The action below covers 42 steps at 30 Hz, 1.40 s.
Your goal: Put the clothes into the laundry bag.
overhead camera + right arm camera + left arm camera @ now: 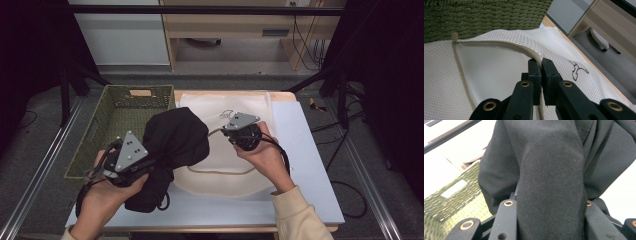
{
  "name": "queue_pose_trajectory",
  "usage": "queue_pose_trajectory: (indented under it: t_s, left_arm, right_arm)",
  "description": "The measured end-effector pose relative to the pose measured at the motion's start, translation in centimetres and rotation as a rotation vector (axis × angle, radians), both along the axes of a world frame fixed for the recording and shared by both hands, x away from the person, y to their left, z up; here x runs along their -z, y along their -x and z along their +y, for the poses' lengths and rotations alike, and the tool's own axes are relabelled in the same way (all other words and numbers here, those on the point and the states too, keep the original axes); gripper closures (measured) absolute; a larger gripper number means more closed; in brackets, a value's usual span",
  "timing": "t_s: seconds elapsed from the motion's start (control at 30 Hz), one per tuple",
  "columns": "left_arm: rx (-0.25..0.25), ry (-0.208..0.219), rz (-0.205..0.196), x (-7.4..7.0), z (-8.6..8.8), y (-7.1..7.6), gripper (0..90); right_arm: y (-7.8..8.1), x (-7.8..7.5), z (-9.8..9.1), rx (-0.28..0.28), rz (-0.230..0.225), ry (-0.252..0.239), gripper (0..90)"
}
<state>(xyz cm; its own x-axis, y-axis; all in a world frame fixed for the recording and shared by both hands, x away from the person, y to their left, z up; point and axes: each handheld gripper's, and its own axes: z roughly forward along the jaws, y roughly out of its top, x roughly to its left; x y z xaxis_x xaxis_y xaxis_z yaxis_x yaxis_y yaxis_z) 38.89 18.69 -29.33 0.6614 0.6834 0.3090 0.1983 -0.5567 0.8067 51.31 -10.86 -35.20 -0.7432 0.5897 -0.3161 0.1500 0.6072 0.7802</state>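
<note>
A black garment (172,137) hangs bunched over the left part of a white mesh laundry bag (225,180). My left gripper (154,161) is shut on the garment, and a thick fold of black cloth (549,170) fills the space between its jaws (549,203). My right gripper (224,131) is shut on the bag's zipper edge (499,43), its tips (541,62) pinching the beige zipper tape and lifting the mesh (494,65). The bag's opening is a loop of zipper between the two grippers.
A green woven basket (115,117) stands at the table's left, right beside the garment (456,205) and behind the bag (486,17). A pale blue mat (305,165) covers the table. Beyond the far edge are a wooden cabinet (230,25) and floor.
</note>
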Motion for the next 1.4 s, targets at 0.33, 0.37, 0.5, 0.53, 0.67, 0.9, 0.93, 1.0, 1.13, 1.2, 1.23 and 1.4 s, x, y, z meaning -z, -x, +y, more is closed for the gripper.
queue_pose_trajectory:
  t_s: [0.33,0.37,0.5,0.53,0.67,0.9,0.93,1.0,1.13,1.2,1.23,1.4]
  left_arm:
    - [0.063,-0.030,0.029,1.8,-2.3,0.8,66.4]
    - [0.066,-0.027,0.029,1.9,-2.4,0.9,66.4]
    - [0.086,-0.035,0.034,2.2,-3.1,1.4,66.3]
    - [0.090,-0.036,0.034,2.3,-3.2,1.5,66.4]
    - [0.116,-0.052,0.031,2.4,-3.9,2.0,66.3]
    - [0.149,-0.076,0.043,3.5,-5.2,2.4,66.3]
    - [0.152,-0.084,0.044,3.6,-5.3,2.3,66.3]
    - [0.154,-0.090,0.058,4.2,-5.5,2.2,66.3]
    - [0.165,-0.102,0.080,5.1,-5.9,2.1,66.3]
    - [0.168,-0.103,0.091,5.6,-6.3,2.2,66.3]
    - [0.170,-0.110,0.084,5.7,-6.4,2.1,66.3]
    - [0.177,-0.135,0.074,6.5,-7.3,1.8,66.2]
  right_arm:
    - [0.0,0.0,-0.1,-0.003,0.004,-0.009,86.5]
    - [0.0,0.0,-0.2,-0.004,0.004,-0.013,86.5]
    - [-0.1,0.0,-0.2,-0.005,0.009,-0.017,86.5]
    - [-0.1,0.0,-0.2,-0.005,0.011,-0.017,86.5]
    - [-0.1,-0.1,-0.2,-0.007,0.011,-0.019,86.5]
    - [-0.1,-0.1,-0.3,-0.011,0.017,-0.026,86.5]
    - [-0.1,-0.1,-0.3,-0.011,0.017,-0.026,86.5]
    - [-0.1,-0.1,-0.4,-0.012,0.016,-0.026,86.5]
    - [-0.1,-0.2,-0.4,-0.010,0.017,-0.034,86.5]
    - [-0.1,-0.1,-0.4,-0.011,0.017,-0.033,86.6]
    - [-0.1,-0.1,-0.4,-0.012,0.018,-0.033,86.5]
    - [-0.1,-0.1,-0.3,-0.013,0.019,-0.031,86.5]
